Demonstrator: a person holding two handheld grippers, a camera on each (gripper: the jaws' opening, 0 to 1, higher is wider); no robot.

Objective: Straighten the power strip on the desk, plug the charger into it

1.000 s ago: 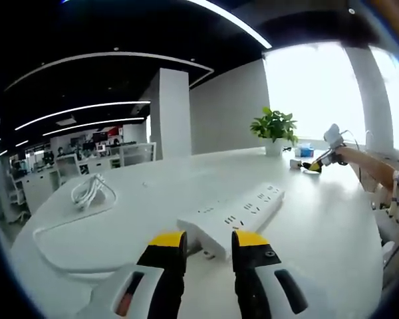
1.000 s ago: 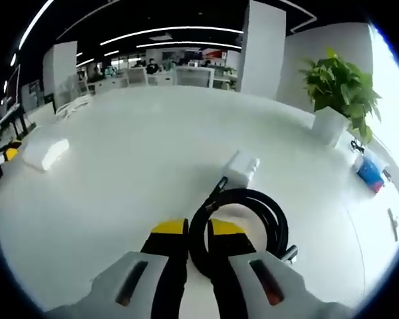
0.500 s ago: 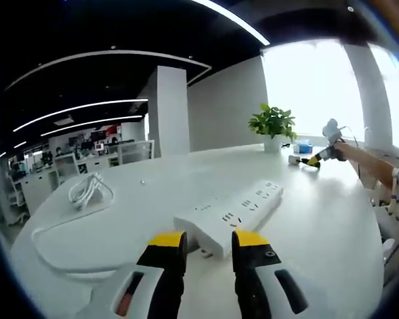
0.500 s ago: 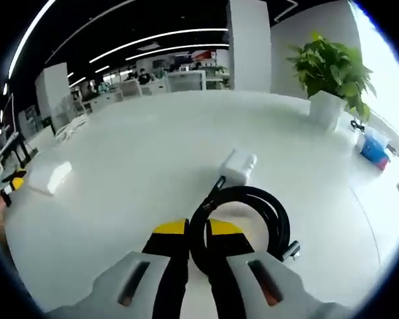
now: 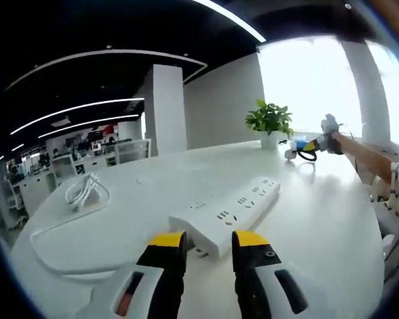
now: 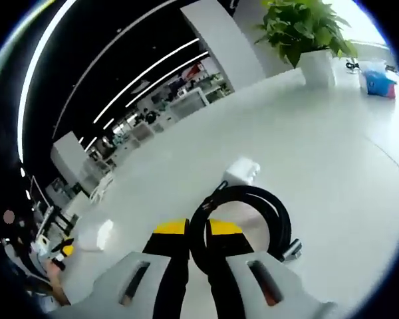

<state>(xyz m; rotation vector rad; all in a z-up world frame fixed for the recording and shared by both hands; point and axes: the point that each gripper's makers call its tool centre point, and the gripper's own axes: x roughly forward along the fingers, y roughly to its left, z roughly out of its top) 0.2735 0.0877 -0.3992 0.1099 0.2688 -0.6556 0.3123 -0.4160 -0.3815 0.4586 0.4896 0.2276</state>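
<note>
While the right hand-held gripper (image 6: pixel 188 234) clamps the charger's black cable loop (image 6: pixel 243 219), the charger (image 6: pixel 242 173) hangs above the bench (image 6: pixel 332 133).
The left hand-held gripper (image 5: pixel 209 244), jaws apart, sits at the power strip (image 5: pixel 227 211).

An open-plan office is shown. Rows of desks (image 5: pixel 86 159) are seen far off under long ceiling light strips (image 5: pixel 80 106). A potted plant (image 5: pixel 269 123) is set on the wide white bench (image 5: pixel 319 219).

Power strip (image 5: pixel 227 211) smooth white plastic; desk (image 5: pixel 319 219) glossy white; cable (image 6: pixel 249 216) matt black.
</note>
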